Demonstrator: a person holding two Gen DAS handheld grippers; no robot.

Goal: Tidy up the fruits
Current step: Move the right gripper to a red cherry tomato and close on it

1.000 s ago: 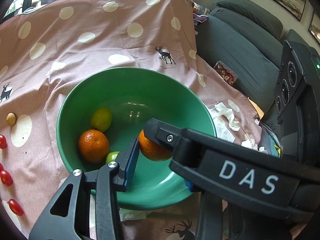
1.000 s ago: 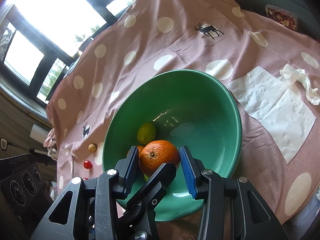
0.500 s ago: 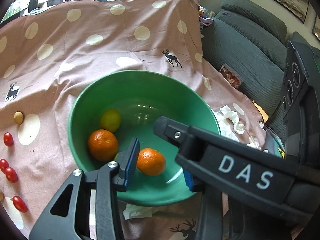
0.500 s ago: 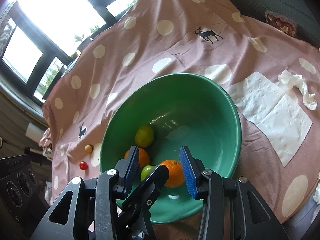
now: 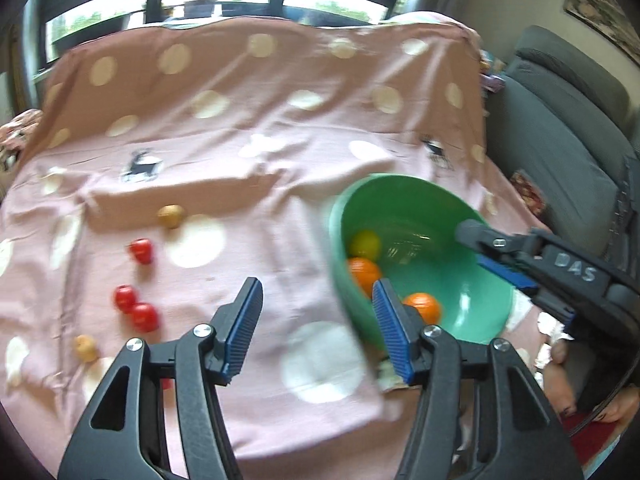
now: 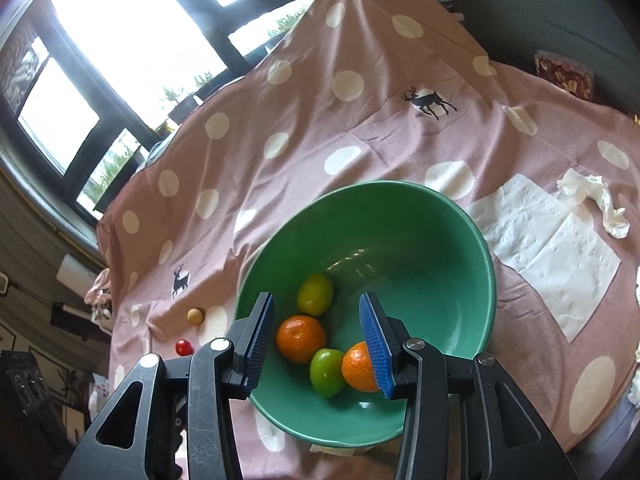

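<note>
The loose fruit I want next, three cherry tomatoes (image 5: pixel 136 292) and two small tan fruits (image 5: pixel 171 216), lies on the pink spotted cloth (image 5: pixel 248 152) toward the desk's left edge, well apart from the green bowl (image 5: pixel 340 240) at the right. From my left claw (image 5: pixel 316 322) the tomatoes sit ahead and to the left; they are round, so no long axis matters. Its jaws have just been opening and stand apart with nothing between them. The left claw is much the nearer. My right claw (image 6: pixel 318 338) hangs over the bowl, jaws apart and empty, above two tangerines (image 6: pixel 301 338) and two green fruits (image 6: pixel 316 294).
</note>
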